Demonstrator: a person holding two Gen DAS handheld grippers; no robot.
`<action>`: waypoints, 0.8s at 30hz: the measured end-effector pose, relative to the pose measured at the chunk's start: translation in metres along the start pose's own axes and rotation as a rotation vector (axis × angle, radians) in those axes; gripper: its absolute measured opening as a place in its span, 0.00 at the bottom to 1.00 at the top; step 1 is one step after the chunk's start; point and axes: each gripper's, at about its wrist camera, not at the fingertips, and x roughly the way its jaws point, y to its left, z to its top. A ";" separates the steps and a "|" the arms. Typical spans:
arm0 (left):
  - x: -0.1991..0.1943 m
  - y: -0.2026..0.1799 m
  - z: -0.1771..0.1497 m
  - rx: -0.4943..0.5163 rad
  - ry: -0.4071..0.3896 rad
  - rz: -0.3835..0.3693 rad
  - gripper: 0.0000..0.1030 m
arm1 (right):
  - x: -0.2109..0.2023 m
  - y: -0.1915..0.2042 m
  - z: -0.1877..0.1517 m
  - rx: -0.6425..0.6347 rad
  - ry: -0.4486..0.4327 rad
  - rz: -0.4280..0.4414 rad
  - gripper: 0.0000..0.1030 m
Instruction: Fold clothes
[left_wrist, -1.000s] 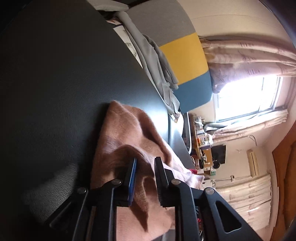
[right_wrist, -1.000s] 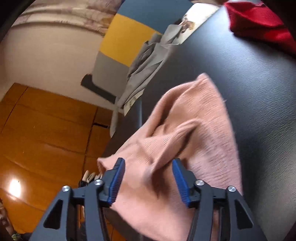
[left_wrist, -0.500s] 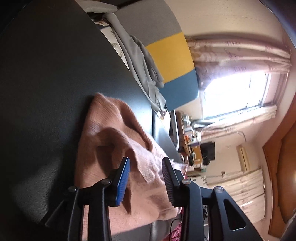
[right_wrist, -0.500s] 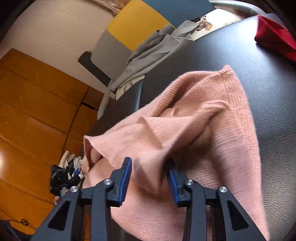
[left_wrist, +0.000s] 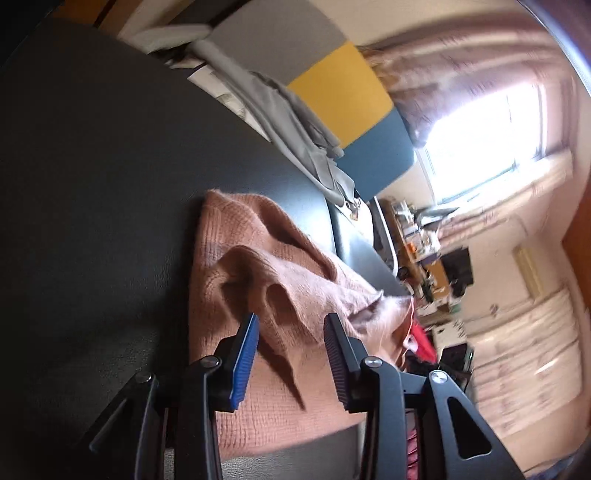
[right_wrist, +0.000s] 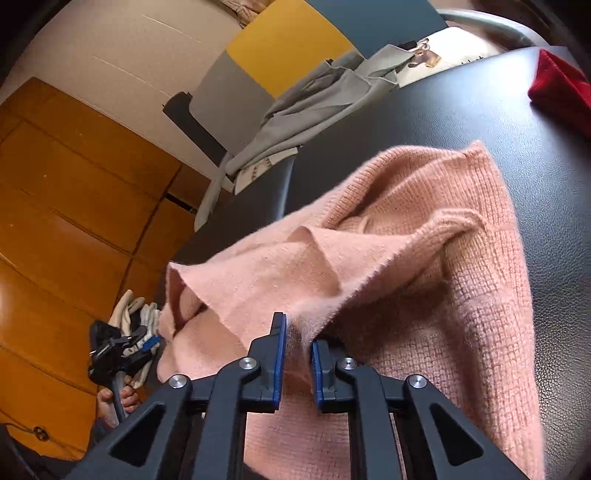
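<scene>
A pink knitted sweater (right_wrist: 424, 258) lies crumpled on the black table (right_wrist: 480, 118). It also shows in the left wrist view (left_wrist: 258, 266), on the dark tabletop (left_wrist: 92, 166). My right gripper (right_wrist: 297, 332) is shut on a raised fold of the sweater and holds it a little above the table. My left gripper (left_wrist: 291, 325) is open, its fingers on either side of a ridge of the sweater without pinching it. The left gripper also shows far off in the right wrist view (right_wrist: 122, 350), beyond the sweater's far edge.
A red garment (right_wrist: 561, 92) lies at the table's far right corner. A grey garment (right_wrist: 314, 110) hangs over a chair with grey, yellow and blue panels (right_wrist: 288, 48) behind the table. A wooden cabinet (right_wrist: 55, 203) stands to the left.
My right gripper has closed from wide open onto a sweater fold and lifted it. My left gripper has opened wider and drawn back slightly.
</scene>
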 end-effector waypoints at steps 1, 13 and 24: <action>0.006 -0.004 -0.003 0.020 0.027 0.007 0.39 | 0.003 -0.001 -0.001 0.004 0.005 -0.006 0.12; 0.030 0.007 -0.020 -0.048 0.016 0.023 0.14 | 0.004 0.009 -0.003 -0.020 -0.015 -0.064 0.10; 0.038 -0.025 0.055 -0.027 -0.071 -0.169 0.05 | -0.018 0.019 0.044 0.000 -0.153 -0.001 0.08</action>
